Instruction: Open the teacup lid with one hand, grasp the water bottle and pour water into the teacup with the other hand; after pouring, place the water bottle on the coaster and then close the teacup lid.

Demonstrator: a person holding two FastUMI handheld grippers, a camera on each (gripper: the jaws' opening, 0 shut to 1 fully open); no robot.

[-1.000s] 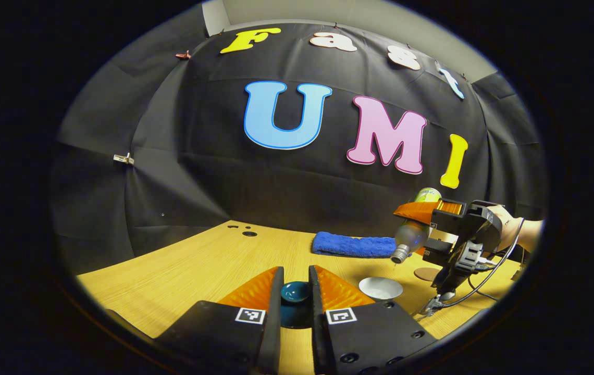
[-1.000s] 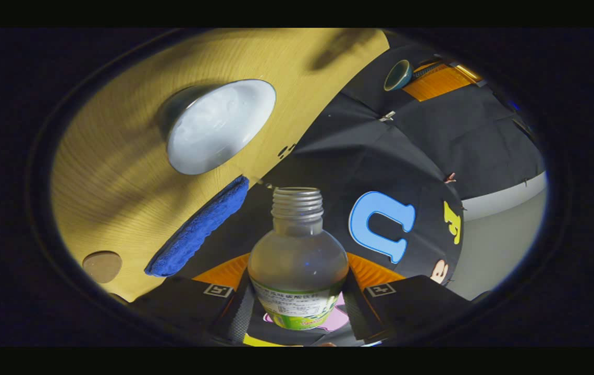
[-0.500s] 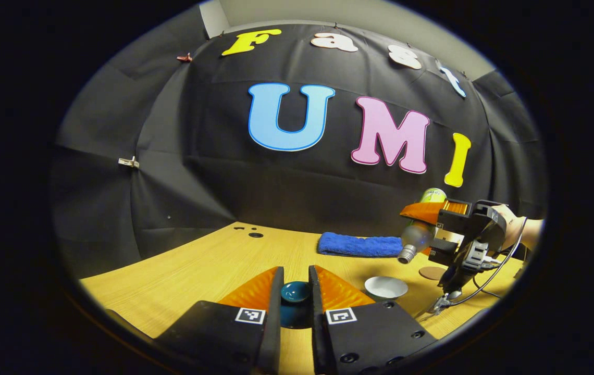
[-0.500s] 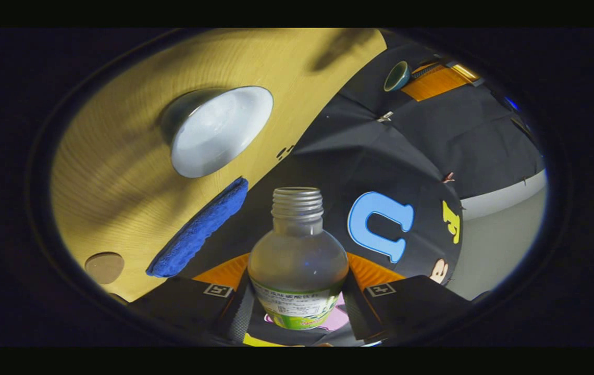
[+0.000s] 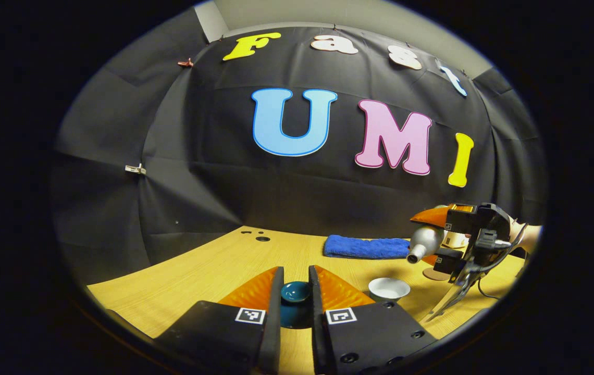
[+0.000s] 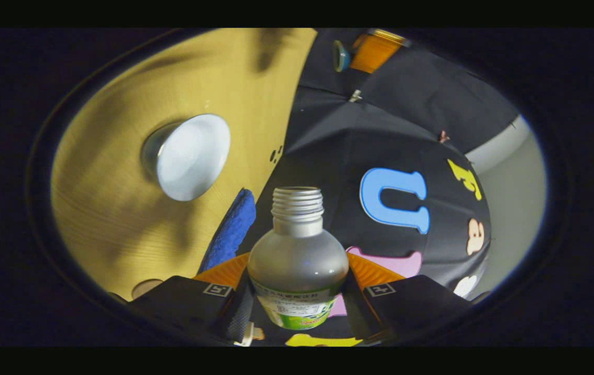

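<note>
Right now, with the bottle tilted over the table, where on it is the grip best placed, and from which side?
Across the bottle's wide labelled body, below the rounded shoulder, as the right gripper has it: fingers on opposite sides, coming from behind the base along its axis. The body is broad and near straight there, while the shoulder tapers and would slip. The threaded neck stays free.

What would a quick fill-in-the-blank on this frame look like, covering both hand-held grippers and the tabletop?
1. The right hand-held gripper is shut on the ____.
2. The left hand-held gripper grips the dark ____ of the teacup.
3. The white teacup on the table stands ____, with nothing covering it.
4. The folded towel near the back wall is ____ in colour.

Missing words: water bottle; lid; open; blue
</note>
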